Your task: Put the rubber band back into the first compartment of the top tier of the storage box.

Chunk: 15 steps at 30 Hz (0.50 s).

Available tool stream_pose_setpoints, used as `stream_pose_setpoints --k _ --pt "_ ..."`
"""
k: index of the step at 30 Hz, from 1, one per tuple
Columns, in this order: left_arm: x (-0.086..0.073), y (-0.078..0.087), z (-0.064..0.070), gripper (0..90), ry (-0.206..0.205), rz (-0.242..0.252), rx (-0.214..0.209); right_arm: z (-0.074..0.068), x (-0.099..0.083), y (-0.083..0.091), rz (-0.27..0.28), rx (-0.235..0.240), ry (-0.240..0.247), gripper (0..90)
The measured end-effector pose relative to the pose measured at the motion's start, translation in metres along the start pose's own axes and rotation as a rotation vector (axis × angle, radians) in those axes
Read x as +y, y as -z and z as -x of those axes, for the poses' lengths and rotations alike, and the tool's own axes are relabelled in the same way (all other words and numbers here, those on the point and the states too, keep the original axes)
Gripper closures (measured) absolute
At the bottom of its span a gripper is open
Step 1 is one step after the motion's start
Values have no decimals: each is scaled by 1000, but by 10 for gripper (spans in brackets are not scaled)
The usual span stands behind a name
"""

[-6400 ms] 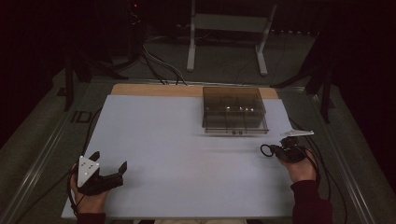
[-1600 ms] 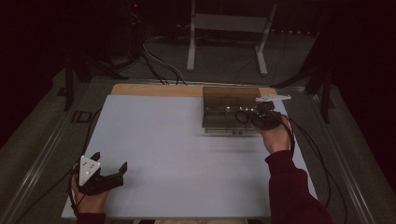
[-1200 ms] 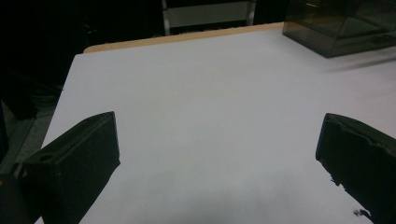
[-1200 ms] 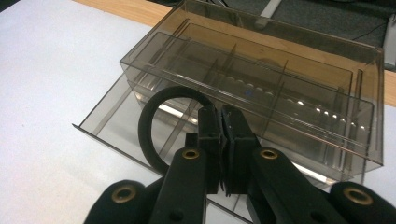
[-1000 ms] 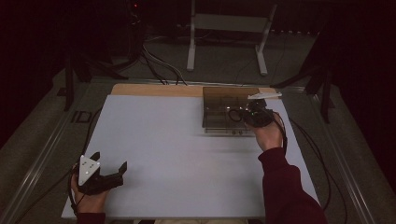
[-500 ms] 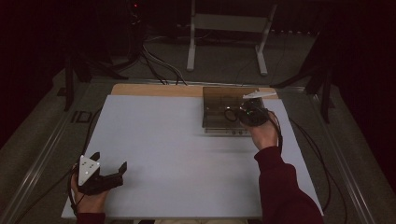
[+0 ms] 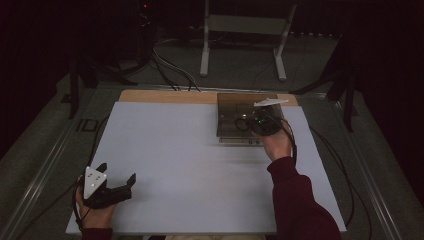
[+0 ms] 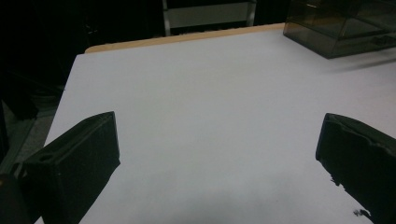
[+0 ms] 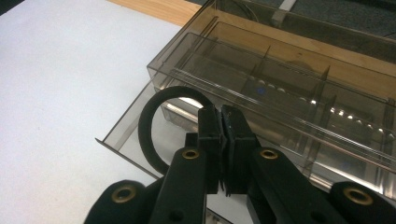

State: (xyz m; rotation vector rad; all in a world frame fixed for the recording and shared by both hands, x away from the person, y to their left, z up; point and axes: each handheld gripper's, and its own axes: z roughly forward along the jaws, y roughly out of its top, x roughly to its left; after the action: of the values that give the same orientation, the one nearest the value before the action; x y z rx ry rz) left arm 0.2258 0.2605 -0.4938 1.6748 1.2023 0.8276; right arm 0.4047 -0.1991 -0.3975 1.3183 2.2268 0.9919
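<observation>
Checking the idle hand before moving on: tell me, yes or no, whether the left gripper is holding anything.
No. In the left gripper view the left gripper has its two black jaws spread wide apart over the bare white table sheet, nothing between them.

A white sheet (image 7: 200, 150) covers the wooden table (image 7: 165, 96); beyond the table, a metal stand (image 7: 242, 30) and cables (image 7: 170, 65).

black ring (image 9: 152, 126) in tool (image 9: 221, 122), over box (image 9: 299, 93)
</observation>
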Motion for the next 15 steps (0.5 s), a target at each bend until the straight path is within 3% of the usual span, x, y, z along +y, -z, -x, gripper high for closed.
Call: stream_pose_setpoints --k 15 --pt "0 0 0 5 -4 -3 0 -6 2 -9 -13 4 8 879"
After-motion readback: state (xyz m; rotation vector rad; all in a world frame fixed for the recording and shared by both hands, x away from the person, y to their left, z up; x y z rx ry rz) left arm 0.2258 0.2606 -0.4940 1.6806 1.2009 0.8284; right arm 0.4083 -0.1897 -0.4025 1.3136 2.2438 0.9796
